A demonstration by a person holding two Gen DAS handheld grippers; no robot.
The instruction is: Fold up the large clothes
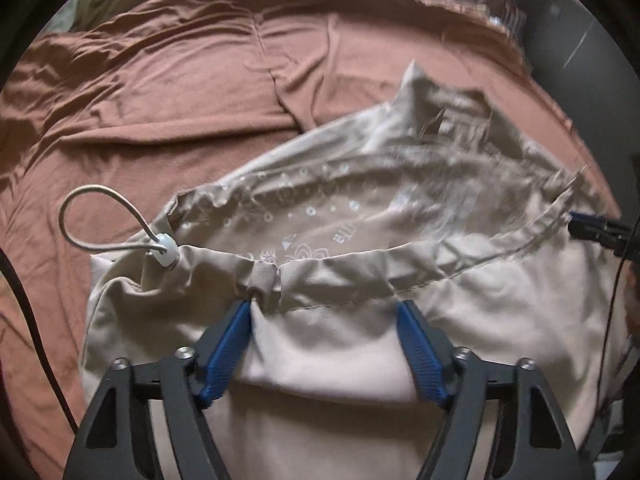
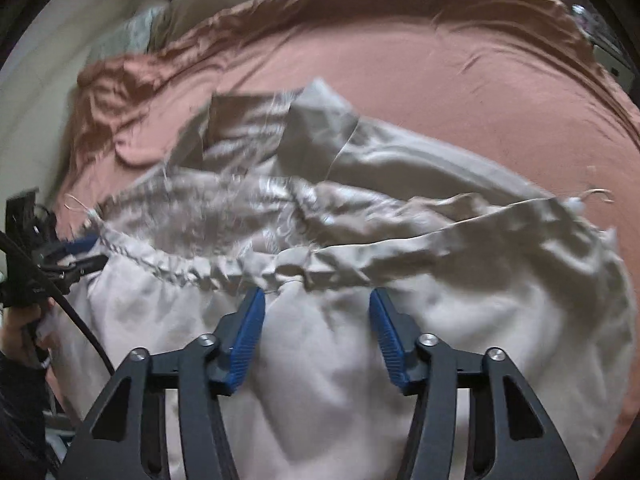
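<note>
My beige pants (image 1: 360, 344) lie on the bed, on the brown sheet (image 1: 140, 120), with the waistband (image 1: 340, 258) facing away from me. My left tongs (image 1: 324, 312) are open over the cloth just below the waistband, and the blue pads do not pinch anything yet. My right tongs (image 2: 318, 300) are about half open over the same band, and they hold nothing that I can see.

Here is what could go wrong. The waistband is bunched up, so I could grab just 1 layer and the other layer would slide away. Then my fold would come out crooked. The white cord loop (image 1: 92, 216) sticks out at the side, and it could catch on my tongs. I could also pinch the sheet along with the pants. The right view is blurry, so I cannot be sure where the edge is.
</note>
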